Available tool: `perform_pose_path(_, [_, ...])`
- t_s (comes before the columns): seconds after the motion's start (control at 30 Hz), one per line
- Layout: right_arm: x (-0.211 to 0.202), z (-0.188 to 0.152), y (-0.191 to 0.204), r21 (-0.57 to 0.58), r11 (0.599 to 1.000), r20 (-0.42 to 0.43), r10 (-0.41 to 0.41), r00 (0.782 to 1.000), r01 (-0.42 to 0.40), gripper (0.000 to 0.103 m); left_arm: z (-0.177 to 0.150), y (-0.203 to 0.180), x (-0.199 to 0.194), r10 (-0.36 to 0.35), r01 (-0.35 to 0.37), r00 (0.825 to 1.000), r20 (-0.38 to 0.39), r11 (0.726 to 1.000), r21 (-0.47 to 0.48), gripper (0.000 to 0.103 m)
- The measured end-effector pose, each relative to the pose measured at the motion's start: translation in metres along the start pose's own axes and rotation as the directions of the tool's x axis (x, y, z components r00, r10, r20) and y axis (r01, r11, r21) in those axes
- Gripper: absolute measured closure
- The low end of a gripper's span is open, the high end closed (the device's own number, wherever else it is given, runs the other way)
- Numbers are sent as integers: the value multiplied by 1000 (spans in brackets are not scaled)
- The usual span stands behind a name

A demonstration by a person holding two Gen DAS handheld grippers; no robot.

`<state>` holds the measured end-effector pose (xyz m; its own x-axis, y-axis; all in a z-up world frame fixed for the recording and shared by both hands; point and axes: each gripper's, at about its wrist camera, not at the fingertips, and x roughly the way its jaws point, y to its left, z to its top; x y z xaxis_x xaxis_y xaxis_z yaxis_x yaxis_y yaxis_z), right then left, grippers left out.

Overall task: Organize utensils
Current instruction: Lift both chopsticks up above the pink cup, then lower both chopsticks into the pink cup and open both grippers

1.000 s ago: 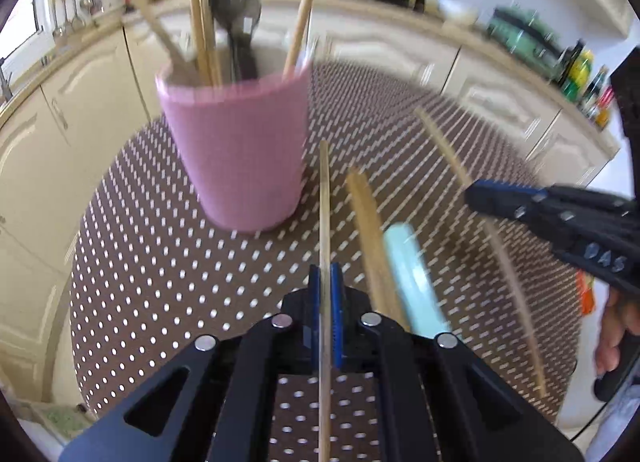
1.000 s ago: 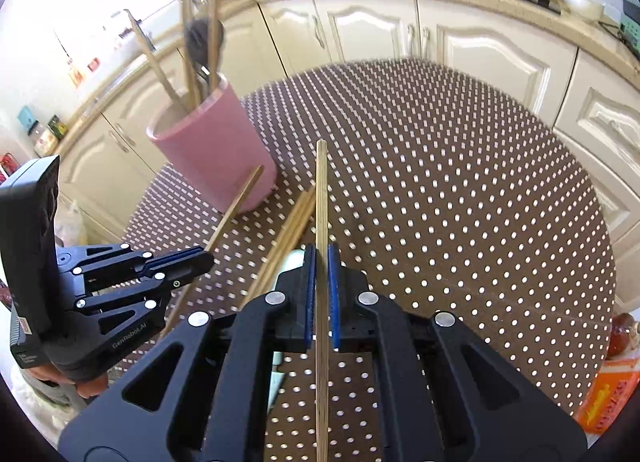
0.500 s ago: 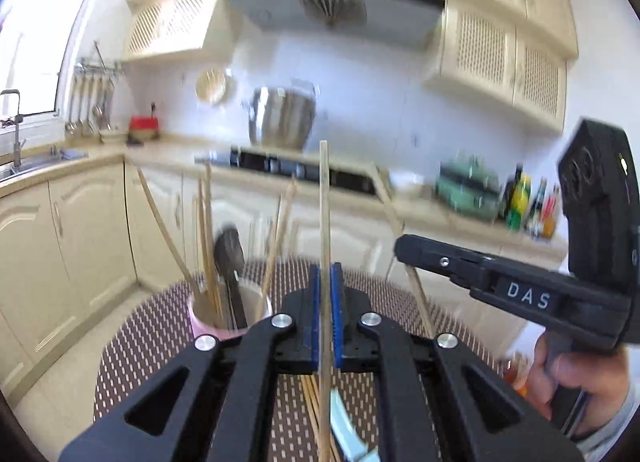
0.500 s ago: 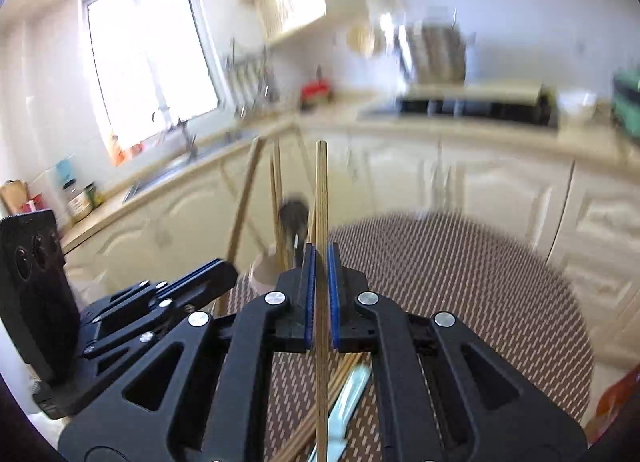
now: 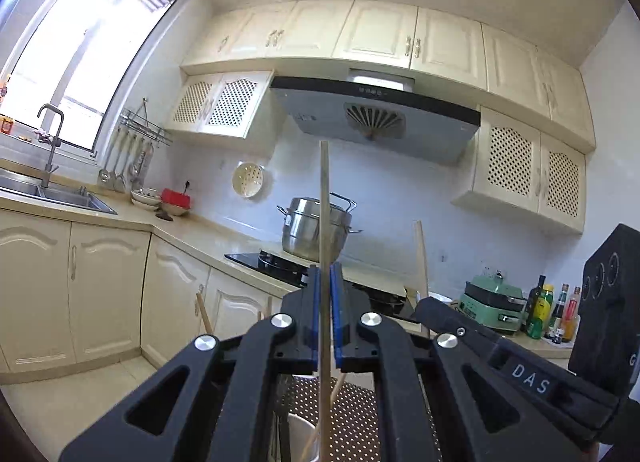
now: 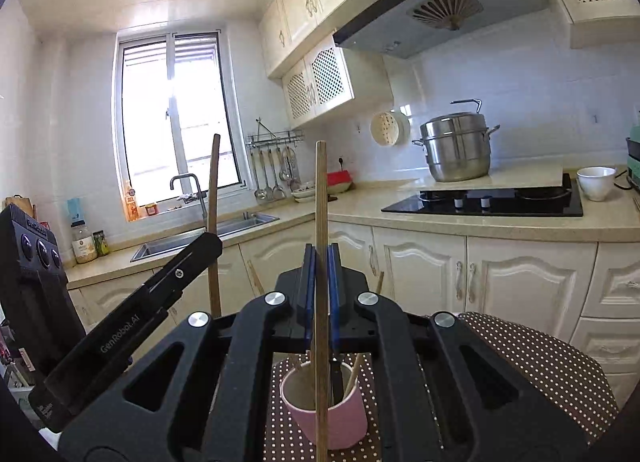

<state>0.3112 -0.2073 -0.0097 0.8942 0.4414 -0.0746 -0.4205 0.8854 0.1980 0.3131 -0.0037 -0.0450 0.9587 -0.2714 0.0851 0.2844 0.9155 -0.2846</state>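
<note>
My left gripper (image 5: 327, 268) is shut on a thin wooden chopstick (image 5: 324, 190) that stands upright between its blue pads. My right gripper (image 6: 321, 250) is shut on a second chopstick (image 6: 320, 190), also upright. The two grippers are held side by side and point level. From the right wrist view the left gripper (image 6: 210, 242) shows at the left with its stick (image 6: 214, 182). The left wrist view has the right gripper (image 5: 424, 304) at its right. Below both stands the pink cup (image 6: 344, 418) with several utensils in it, on the brown dotted table (image 6: 540, 358).
Beyond the table runs a kitchen counter (image 6: 440, 222) with a black hob (image 6: 500, 202), a steel pot (image 6: 458, 150) and a white bowl (image 6: 596, 182). A sink (image 6: 192, 238) sits under the window. Bottles (image 5: 548, 314) stand at the counter's right end.
Both grippers have risen and swung up from pointing down at the table to pointing level. The two chopsticks came up off the table with them and now stand upright above the cup.
</note>
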Motion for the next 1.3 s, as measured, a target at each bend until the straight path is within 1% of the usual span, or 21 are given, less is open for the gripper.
perform_pose_path(0.13, [15,3,-1,10,1000,61,8,998,-9,97,5,15,9,17,-15,999,50,999,-30,98])
perform_pose_path(0.3, [34,7,-7,26,1000,94,12,996,-14,96,4,24,20,46,-43,994,96,998,-38,98])
perform_pose_path(0.53, [54,-3,-13,38,999,117,16,993,-20,97,-9,32,43,79,-75,991,105,996,-37,98])
perform_pose_path(0.67, [62,-8,-13,28,999,130,15,991,-19,96,-22,35,52,105,-104,991,87,994,-13,98])
perform_pose_path(0.77, [67,-10,-14,31,999,134,15,991,-20,96,-33,40,55,112,-112,992,56,994,-4,98])
perform_pose_path(0.93, [72,-11,-13,20,1000,141,17,990,-20,96,-45,45,48,130,-131,991,22,991,15,98])
perform_pose_path(1.1, [78,-15,-9,5,1000,132,20,991,-21,96,-57,43,35,140,-139,990,-11,988,64,97])
perform_pose_path(1.2, [81,-20,-5,-7,1000,117,17,993,-17,96,-58,49,31,150,-148,988,-47,988,52,97])
perform_pose_path(1.3, [79,-26,-4,-10,1000,96,12,995,-11,96,-57,53,26,145,-143,987,-63,989,38,97])
